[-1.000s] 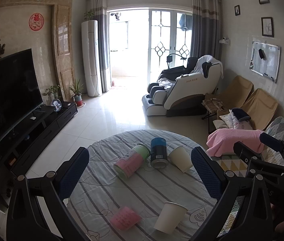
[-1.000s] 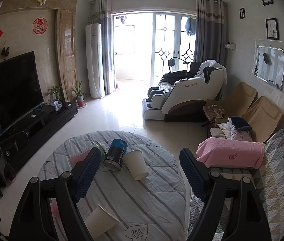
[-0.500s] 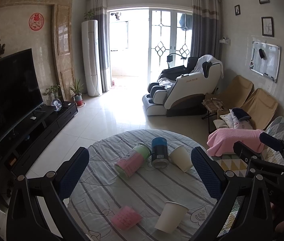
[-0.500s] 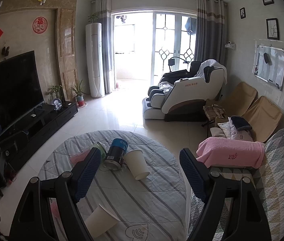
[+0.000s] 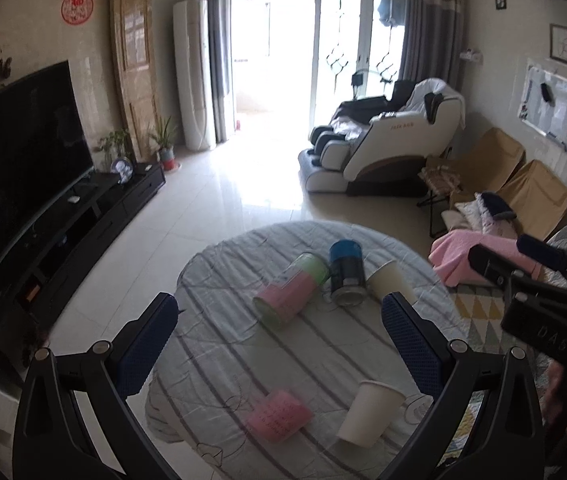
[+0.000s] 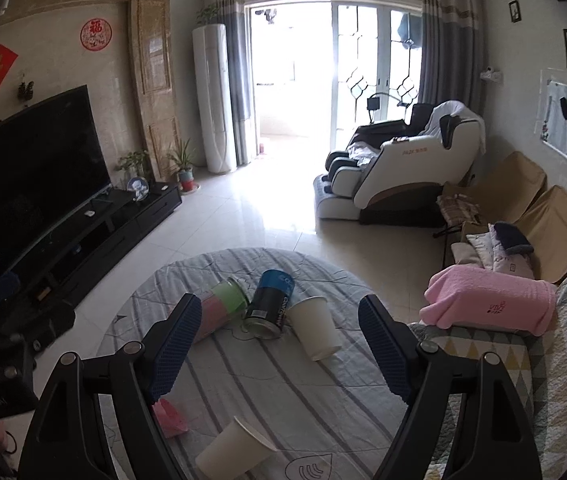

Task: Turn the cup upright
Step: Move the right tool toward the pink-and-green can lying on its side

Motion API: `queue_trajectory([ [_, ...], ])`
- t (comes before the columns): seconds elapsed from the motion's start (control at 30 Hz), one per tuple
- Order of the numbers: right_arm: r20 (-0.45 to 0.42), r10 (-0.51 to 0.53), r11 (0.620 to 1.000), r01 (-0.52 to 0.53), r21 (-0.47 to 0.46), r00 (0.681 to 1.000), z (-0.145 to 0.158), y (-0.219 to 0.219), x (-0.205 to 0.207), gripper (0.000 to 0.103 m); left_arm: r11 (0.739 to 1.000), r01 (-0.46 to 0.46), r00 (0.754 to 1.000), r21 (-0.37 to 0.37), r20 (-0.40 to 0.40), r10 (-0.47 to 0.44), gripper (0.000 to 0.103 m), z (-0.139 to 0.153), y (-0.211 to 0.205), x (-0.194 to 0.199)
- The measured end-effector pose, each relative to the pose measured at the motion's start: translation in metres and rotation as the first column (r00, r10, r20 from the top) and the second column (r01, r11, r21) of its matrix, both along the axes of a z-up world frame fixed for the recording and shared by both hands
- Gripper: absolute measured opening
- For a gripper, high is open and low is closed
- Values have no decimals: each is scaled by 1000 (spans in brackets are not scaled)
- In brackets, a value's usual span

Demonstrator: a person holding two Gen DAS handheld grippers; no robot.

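Two white paper cups lie on their sides on the round table (image 5: 219,360) with a striped cloth. The near cup (image 5: 369,412) lies at the front of the table; it also shows in the right wrist view (image 6: 235,454). The far cup (image 5: 389,282) lies next to the cans, also in the right wrist view (image 6: 315,326). My left gripper (image 5: 279,344) is open and empty above the table. My right gripper (image 6: 279,352) is open and empty, hovering short of the far cup.
A pink-green can (image 5: 289,294) and a dark blue-topped can (image 5: 347,278) lie between the cups. A pink pad (image 5: 279,420) lies at the front left. A sofa with a pink blanket (image 6: 487,302) stands to the right of the table (image 6: 243,380).
Both grippers have drifted slightly forward and lower over the table; the objects sit a little higher in view. Nothing has been touched.
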State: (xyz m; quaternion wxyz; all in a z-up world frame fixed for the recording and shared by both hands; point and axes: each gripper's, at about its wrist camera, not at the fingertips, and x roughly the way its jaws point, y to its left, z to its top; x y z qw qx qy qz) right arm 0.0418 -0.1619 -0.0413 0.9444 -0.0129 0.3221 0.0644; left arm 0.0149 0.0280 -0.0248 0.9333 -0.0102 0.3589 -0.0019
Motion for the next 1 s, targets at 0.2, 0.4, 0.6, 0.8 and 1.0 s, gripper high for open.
queue_trajectory([
  [0.2, -146, 16, 1000, -17, -5, 989, -17, 13, 28, 82, 1000, -13, 990, 14, -137, 15, 103, -25, 9, 22],
  [0.4, -265, -2, 999, -7, -33, 964, -39, 13, 36, 82, 1000, -25, 973, 7, -228, 26, 103, -48, 12, 31],
  [0.6, -359, -17, 999, 1, -44, 933, -57, 11, 46, 82, 1000, -17, 955, 7, -296, 18, 103, -66, 14, 39],
  [0.8, -402, -1, 999, -12, -29, 916, -67, 22, 62, 82, 1000, -13, 944, -6, -329, 11, 103, -76, 23, 48],
  [1.0, -446, 26, 1000, -29, 1, 895, -73, 44, 90, 82, 1000, -10, 938, -19, -346, 3, 103, -82, 37, 56],
])
